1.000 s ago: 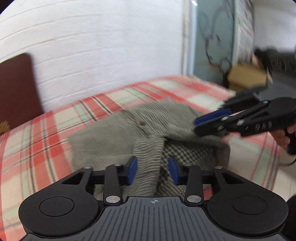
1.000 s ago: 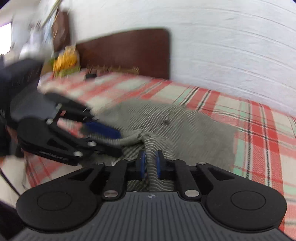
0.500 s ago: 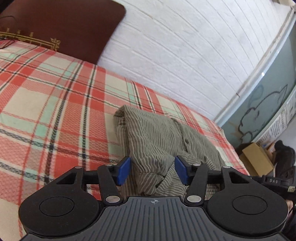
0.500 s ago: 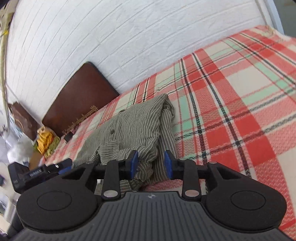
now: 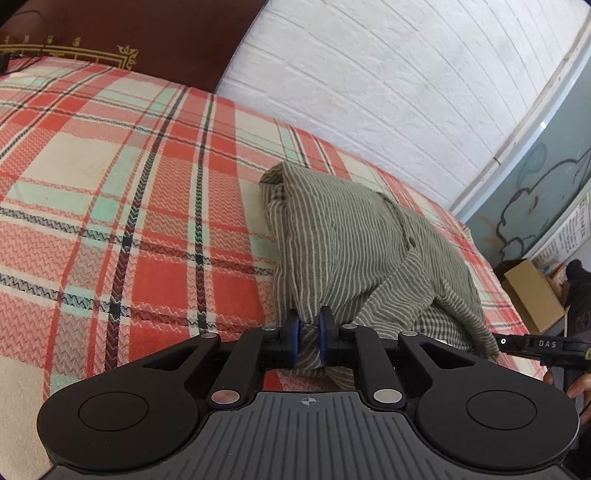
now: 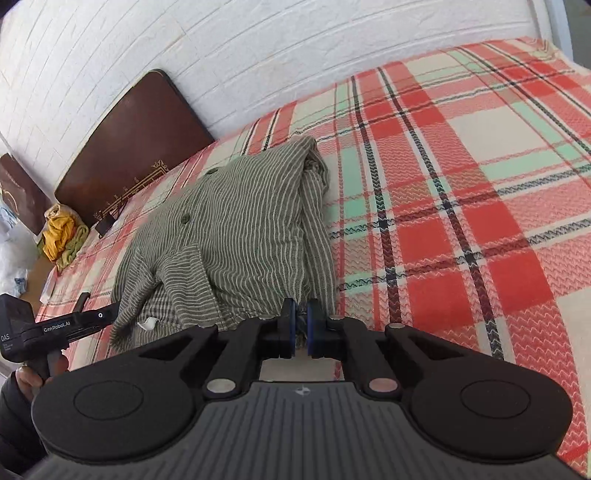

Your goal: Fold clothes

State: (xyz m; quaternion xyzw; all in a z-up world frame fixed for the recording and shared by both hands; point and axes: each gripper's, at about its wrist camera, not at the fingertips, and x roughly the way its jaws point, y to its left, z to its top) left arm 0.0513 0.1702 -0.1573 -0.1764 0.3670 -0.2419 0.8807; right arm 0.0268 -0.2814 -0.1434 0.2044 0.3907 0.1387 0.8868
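Note:
A green shirt with thin white stripes (image 5: 351, 240) lies partly folded on the plaid bedspread (image 5: 110, 221), buttons facing up. My left gripper (image 5: 309, 321) is at the shirt's near left corner. Its jaws are closing, and the blue pads pinch a bunch of the striped fabric. In the right wrist view the same shirt (image 6: 240, 229) stretches away from me. My right gripper (image 6: 301, 314) is at its near right corner, with jaws closing and the hem squeezed between the pads. Each view shows the other gripper low at the side, its fingertips hidden by the cloth.
A dark brown headboard (image 5: 147, 29) and a white brick wall (image 5: 388, 92) border the bed. A cardboard box (image 5: 532, 295) stands on the floor beyond the foot. Yellow and green cloths (image 6: 62, 236) are heaped beside the headboard. A small dark object (image 6: 105, 223) lies on the bedspread.
Both grippers rolled and sank to the shirt's near edge. The left jaws went from wide open to pinching fabric, and the right jaws narrowed onto the hem.

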